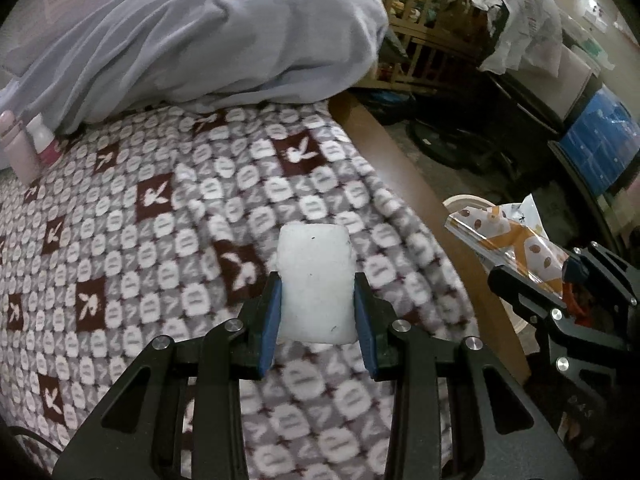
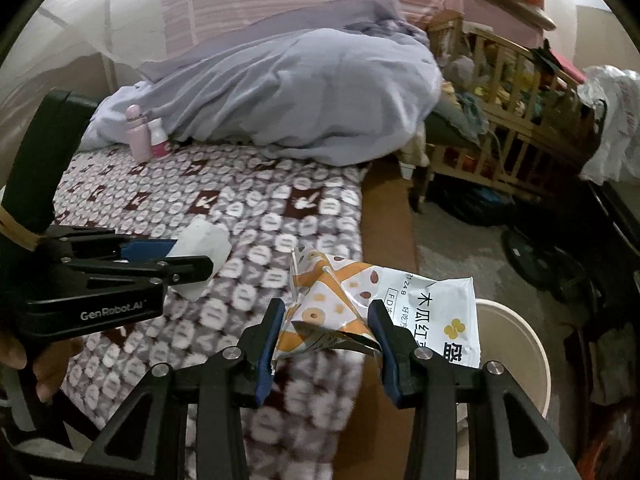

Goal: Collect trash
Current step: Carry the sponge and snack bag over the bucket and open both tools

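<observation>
Right gripper (image 2: 326,332) clamping snack bag (image 2: 380,308), white bin (image 2: 520,344) beside

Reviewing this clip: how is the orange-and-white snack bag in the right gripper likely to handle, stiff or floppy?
The snack bag is probably floppy and light: it is creased and folded between the right gripper's pads, and its free end sticks out unsupported. The glossy film looks slippery, so it might slide if the grip loosens.

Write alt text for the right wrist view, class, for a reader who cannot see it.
The right gripper is shut on a crumpled orange-and-white snack wrapper, held over the edge of a bed with a patterned blanket. A pale round bin stands on the floor to the right. To the left, the left gripper holds a white wad.
</observation>
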{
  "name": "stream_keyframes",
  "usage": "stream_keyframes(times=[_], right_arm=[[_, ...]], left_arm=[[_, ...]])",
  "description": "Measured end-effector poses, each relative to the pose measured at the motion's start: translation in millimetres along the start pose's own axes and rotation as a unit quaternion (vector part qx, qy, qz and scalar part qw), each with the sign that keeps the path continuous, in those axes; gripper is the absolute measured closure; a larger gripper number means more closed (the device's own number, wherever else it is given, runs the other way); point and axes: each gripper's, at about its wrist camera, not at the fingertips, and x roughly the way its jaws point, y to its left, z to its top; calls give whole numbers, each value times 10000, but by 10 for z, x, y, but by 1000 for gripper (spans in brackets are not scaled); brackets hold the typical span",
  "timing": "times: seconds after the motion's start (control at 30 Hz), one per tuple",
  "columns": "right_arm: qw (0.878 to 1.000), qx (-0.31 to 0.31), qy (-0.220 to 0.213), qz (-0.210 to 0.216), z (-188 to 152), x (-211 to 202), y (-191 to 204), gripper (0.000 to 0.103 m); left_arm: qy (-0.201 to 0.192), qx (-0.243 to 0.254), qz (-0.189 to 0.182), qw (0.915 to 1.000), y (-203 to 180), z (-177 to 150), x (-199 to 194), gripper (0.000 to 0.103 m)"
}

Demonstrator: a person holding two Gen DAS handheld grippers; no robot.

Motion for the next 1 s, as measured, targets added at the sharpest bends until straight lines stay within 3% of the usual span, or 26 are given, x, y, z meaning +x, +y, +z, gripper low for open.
stream_keyframes(times=[1.0], right_arm=[[9918, 1018, 312, -708, -508, -114, -1195, 62]], left_arm=[[156, 761, -570, 9953, -1093, 235, 340, 71]])
